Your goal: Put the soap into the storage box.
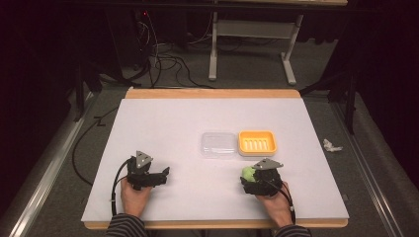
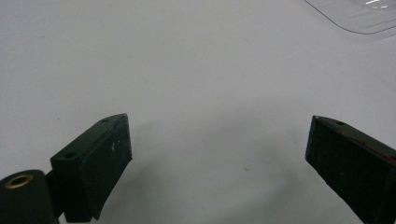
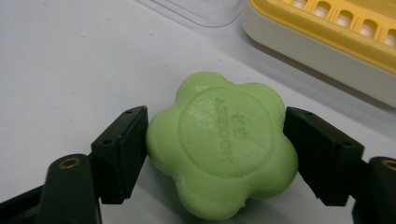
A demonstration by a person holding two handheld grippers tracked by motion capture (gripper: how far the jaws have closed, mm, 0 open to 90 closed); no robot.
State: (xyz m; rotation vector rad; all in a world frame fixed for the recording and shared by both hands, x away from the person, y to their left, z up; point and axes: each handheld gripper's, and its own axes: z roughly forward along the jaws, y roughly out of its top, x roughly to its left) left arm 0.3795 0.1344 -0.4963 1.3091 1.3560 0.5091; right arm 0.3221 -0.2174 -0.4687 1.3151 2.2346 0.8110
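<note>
A green flower-shaped soap bar (image 3: pixel 224 149) sits between the jaws of my right gripper (image 3: pixel 217 122), which is shut on it, one jaw pressing each side. In the high view the soap (image 1: pixel 247 173) is at the front right of the white table, just in front of a yellow soap dish (image 1: pixel 257 142) with a slotted tray. The dish's near wall (image 3: pixel 322 46) lies just beyond the soap. My left gripper (image 1: pixel 165 174) rests at the front left, pointing right. It stands open (image 2: pixel 219 127) over bare table with nothing between its fingers.
A clear plastic lid (image 1: pixel 218 144) lies flat, touching the yellow dish's left side; its corner (image 2: pixel 355 16) is far ahead of the left gripper. The white table (image 1: pixel 163 123) has a wooden edge. Cables and a metal stand are on the floor behind.
</note>
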